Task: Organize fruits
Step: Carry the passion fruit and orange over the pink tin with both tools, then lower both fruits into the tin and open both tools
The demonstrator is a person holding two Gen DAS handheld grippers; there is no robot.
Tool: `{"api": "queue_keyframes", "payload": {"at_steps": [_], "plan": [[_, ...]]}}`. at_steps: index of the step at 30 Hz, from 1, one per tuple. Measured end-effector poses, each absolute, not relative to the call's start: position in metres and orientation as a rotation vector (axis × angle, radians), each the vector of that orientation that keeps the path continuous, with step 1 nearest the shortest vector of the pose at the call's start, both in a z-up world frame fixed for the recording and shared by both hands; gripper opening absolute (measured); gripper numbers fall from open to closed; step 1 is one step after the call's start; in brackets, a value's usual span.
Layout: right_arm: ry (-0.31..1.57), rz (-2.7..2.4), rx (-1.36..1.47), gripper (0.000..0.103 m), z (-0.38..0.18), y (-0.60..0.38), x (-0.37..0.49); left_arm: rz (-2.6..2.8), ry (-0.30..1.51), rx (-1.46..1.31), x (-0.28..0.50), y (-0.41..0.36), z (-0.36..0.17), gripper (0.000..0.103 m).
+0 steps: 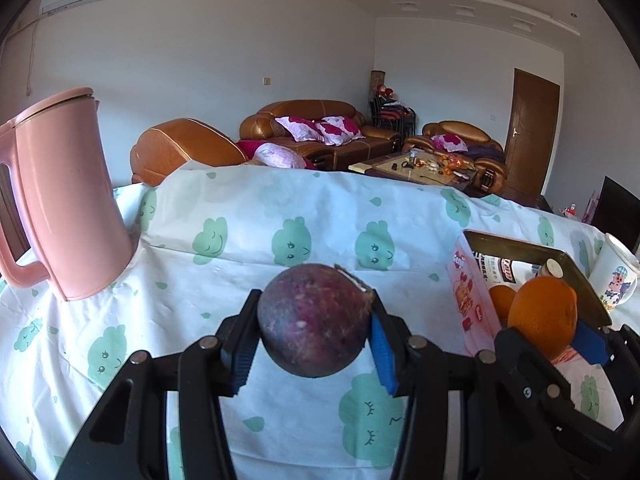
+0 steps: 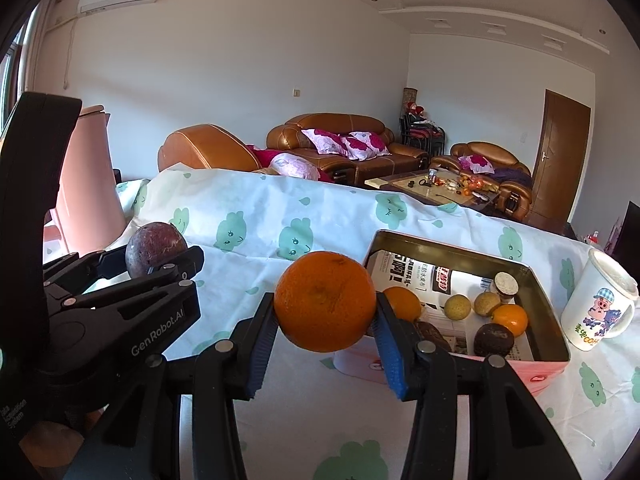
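Now each tongs clamps fruit: left tongs point(image 1: 314, 330) passion fruit point(image 1: 314, 320), right tongs point(image 2: 326, 316) orange point(image 2: 325, 300).

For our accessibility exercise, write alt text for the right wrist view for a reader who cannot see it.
The right gripper clamps an orange above a cloth-covered table, just left of an open tin holding more fruit. At left, the left gripper grips a dark purple fruit; a cartoon mug stands right.
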State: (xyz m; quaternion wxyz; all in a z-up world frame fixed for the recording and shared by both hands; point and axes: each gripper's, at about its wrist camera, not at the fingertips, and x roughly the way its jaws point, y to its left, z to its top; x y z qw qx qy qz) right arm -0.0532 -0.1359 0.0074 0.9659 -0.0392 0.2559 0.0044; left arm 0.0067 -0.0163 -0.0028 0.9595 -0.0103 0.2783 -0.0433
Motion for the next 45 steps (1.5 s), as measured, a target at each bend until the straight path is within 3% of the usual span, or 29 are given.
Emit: {"api": "queue_keyframes", "payload": {"at_steps": [45], "plan": [[0.442,-0.309,-0.003,0.049,0.028,-0.301,-0.102,-0.421,0.513,0.077,-0.021,-0.200,0.012,0.051]]}}
